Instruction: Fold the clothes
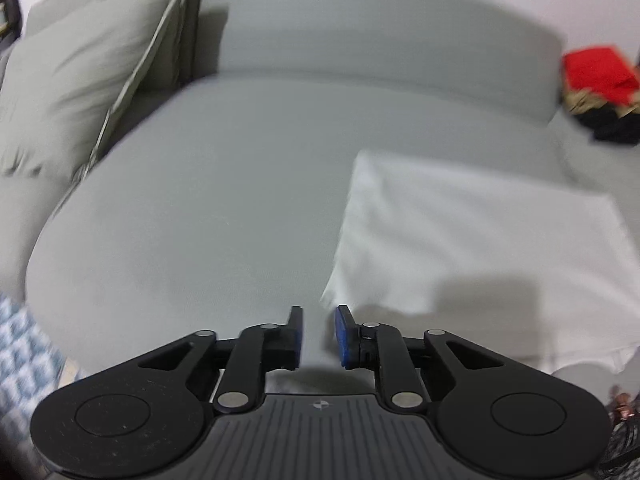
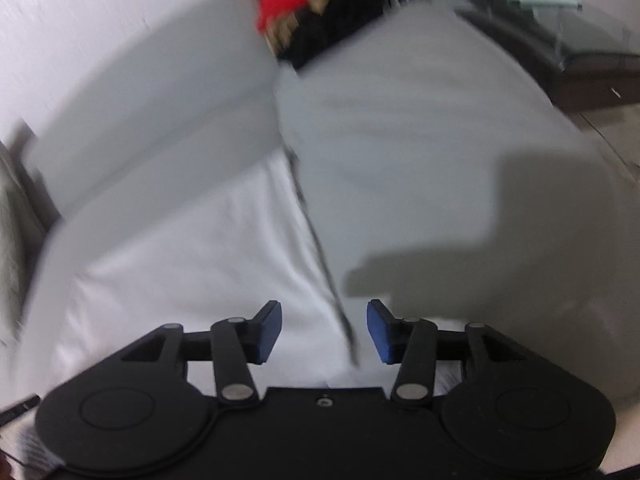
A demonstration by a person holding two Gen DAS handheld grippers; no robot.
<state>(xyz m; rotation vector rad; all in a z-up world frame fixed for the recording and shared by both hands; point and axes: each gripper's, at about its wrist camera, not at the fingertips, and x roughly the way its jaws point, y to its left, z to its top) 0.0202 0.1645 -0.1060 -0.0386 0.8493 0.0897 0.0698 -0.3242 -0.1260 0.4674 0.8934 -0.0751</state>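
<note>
A white folded garment (image 1: 472, 240) lies flat on the grey sofa seat (image 1: 200, 208), to the right in the left wrist view. My left gripper (image 1: 319, 334) is open and empty, just off the garment's near left corner. In the right wrist view the same white garment (image 2: 208, 256) lies left of the seam between two seat cushions. My right gripper (image 2: 324, 330) is open and empty, low over the garment's near right edge. Both views are blurred.
A pile of red, tan and black clothes (image 1: 600, 96) sits at the sofa's far right; it also shows in the right wrist view (image 2: 320, 12). A grey pillow (image 1: 80, 68) leans at the left. A glass table (image 2: 552, 12) stands beyond the sofa.
</note>
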